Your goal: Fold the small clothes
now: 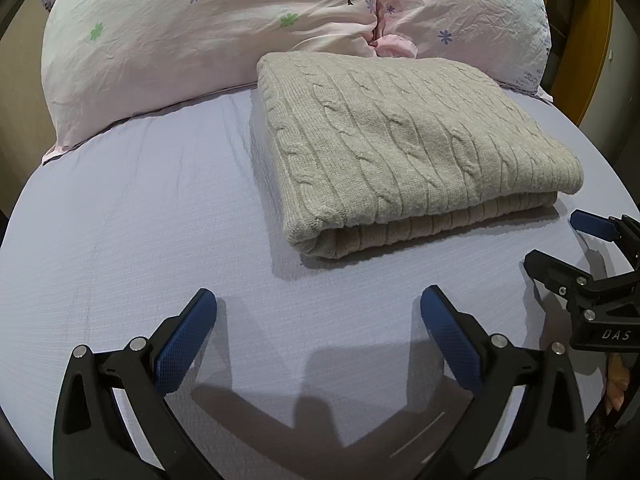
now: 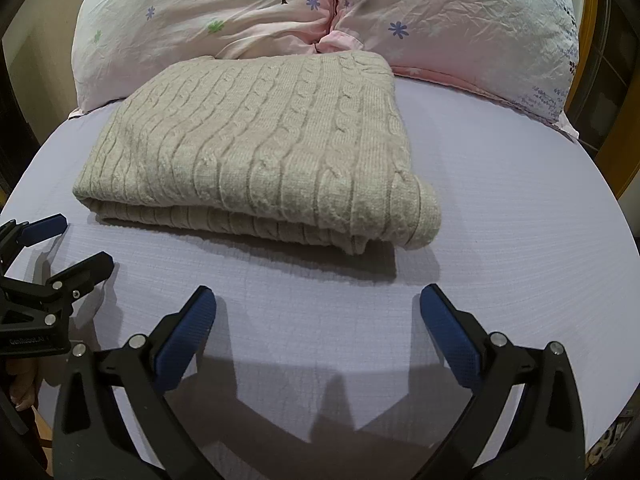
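Now your left claw (image 1: 318, 306) hangs released over the bare bed (image 1: 132, 240), both blue pads spread wide with nothing between them. Your sweater (image 1: 400, 140) lies folded ahead of it and a little to the right, apart from the pads, its far edge touching the pillows (image 1: 200, 40). Your right claw (image 2: 318, 306) is released too, empty, low over the sheet; from there the sweater (image 2: 260, 152) sits ahead and slightly left, its thick folded corner nearest, not touching. Each claw shows at the edge of the other's view, beside the sweater's near edge
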